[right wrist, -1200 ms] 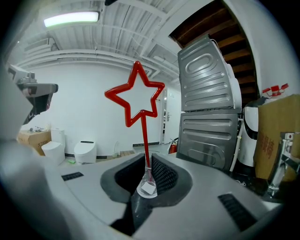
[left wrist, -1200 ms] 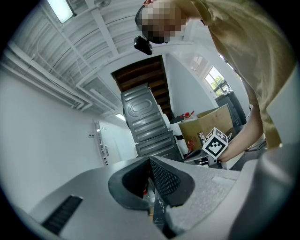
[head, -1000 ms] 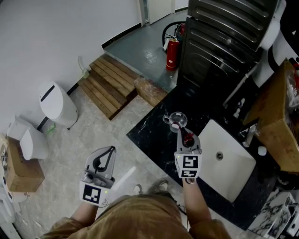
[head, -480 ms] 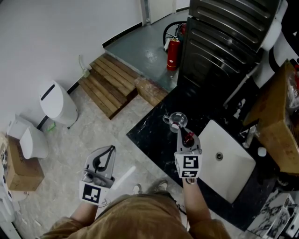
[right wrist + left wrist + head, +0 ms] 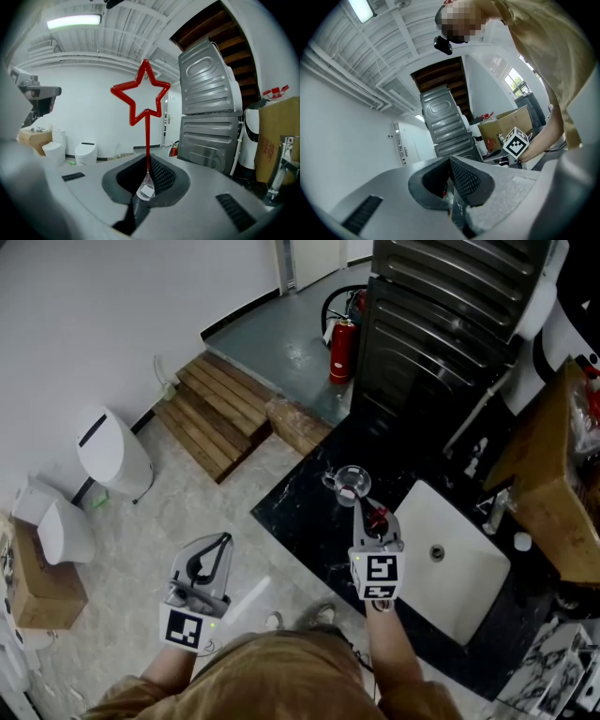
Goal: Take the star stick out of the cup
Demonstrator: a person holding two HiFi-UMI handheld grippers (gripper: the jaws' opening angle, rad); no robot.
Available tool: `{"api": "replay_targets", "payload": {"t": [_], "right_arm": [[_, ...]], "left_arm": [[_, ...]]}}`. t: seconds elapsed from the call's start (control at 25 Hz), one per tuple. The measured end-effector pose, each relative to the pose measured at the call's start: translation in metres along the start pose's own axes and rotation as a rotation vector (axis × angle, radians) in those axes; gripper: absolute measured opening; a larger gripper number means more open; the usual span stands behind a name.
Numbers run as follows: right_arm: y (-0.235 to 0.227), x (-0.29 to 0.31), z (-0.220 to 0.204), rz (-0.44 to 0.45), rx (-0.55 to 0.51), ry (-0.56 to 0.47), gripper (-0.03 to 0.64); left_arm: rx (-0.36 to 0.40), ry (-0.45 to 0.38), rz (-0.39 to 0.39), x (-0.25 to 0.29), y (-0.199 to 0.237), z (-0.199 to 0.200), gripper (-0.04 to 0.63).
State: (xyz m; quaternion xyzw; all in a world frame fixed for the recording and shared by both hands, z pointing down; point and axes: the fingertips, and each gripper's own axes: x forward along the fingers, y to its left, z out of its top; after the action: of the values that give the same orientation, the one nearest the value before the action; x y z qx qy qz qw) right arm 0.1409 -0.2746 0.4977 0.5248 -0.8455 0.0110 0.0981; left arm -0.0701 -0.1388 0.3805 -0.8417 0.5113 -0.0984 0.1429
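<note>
1. The left tool (image 5: 221, 542) is held nearest the person, above the floor (image 5: 187, 512) and well apart from the desk (image 5: 295, 512). Its jaws are pressed together with nothing between them.
2. The right tool (image 5: 147, 163) is raised over the near part of the desk. Its jaws are clamped on the thin red shaft of the star stick (image 5: 141, 96), close to the shaft's lower end. The star head stands upright above the jaws.
3. The cup (image 5: 349, 481), of clear glass, stands upright on the desk just beyond the right tool.
4. In the head view the red of the stick lies beside the cup and not inside it. The cup is small in that view, so its contents cannot be confirmed.
5. Status: the extraction is judged essentially complete. The stick is gripped and appears clear of the rim. At most, it remains to carry the stick away from the cup.
</note>
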Motion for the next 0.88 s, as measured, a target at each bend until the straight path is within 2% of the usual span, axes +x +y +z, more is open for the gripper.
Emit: {"api": "replay_targets", "payload": {"t": [0.88], "right_arm": [[0.003,-0.021,0.026,-0.030,-0.001,-0.049,0.012]], "left_arm": [[-0.009,-0.040,-0.024,-0.008,0.001,0.004,0.002]]}}
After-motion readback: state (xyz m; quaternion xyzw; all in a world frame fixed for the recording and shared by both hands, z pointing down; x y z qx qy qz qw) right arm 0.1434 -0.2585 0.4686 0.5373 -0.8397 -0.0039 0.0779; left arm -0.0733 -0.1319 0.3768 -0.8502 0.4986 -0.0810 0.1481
